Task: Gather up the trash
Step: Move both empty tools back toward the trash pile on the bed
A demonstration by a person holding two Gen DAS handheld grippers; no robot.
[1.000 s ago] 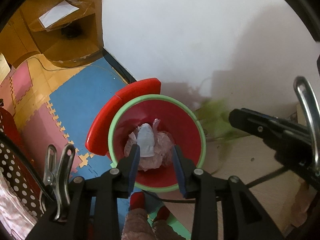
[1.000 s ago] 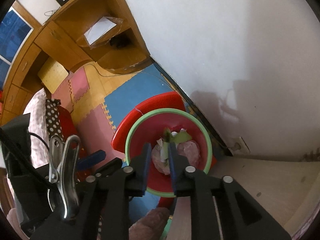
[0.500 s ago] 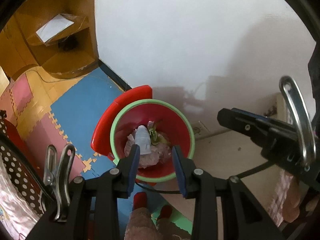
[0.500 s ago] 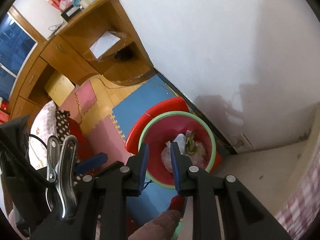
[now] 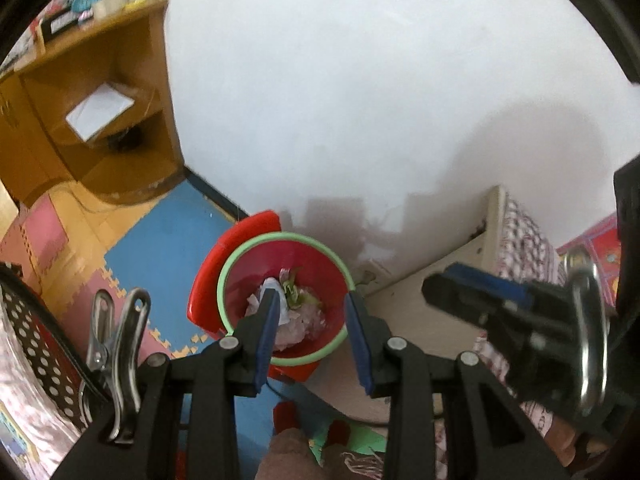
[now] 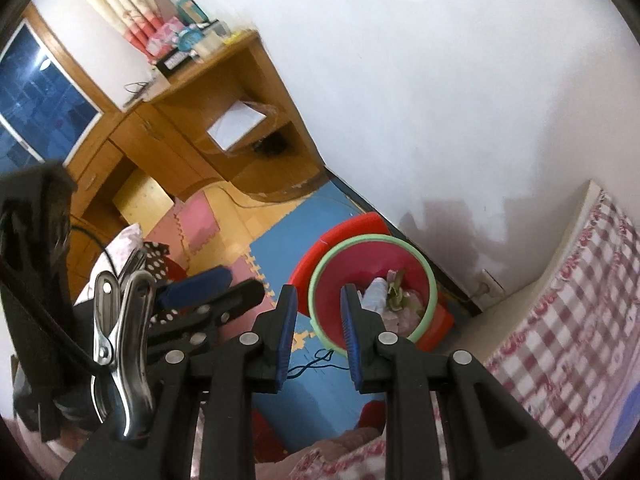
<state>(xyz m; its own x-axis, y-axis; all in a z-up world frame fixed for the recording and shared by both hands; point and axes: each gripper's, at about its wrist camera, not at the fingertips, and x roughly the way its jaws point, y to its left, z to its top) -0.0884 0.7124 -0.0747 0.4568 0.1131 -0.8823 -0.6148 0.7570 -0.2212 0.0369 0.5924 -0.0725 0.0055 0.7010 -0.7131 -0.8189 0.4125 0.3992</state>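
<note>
A red trash bin with a green rim (image 5: 224, 280) (image 6: 320, 280) stands on the floor against the white wall. Crumpled pink and white paper and a green scrap (image 5: 294, 304) (image 6: 394, 300) lie inside it. My left gripper (image 5: 312, 314) is open and empty, high above the bin. My right gripper (image 6: 318, 306) is open and empty, above and to the left of the bin. Each gripper shows in the other's view: the right one (image 5: 472, 292) and the left one (image 6: 208, 284).
A wooden desk with shelves (image 6: 224, 128) stands in the far corner. Coloured foam mats (image 5: 160, 240) cover the floor. A bed with a checked cover (image 6: 560, 312) lies to the right. A dotted black bag (image 5: 36, 340) is at the left.
Both grippers have risen and pulled back from the bin. The right gripper let a green scrap fall into the bin and opened wider.
</note>
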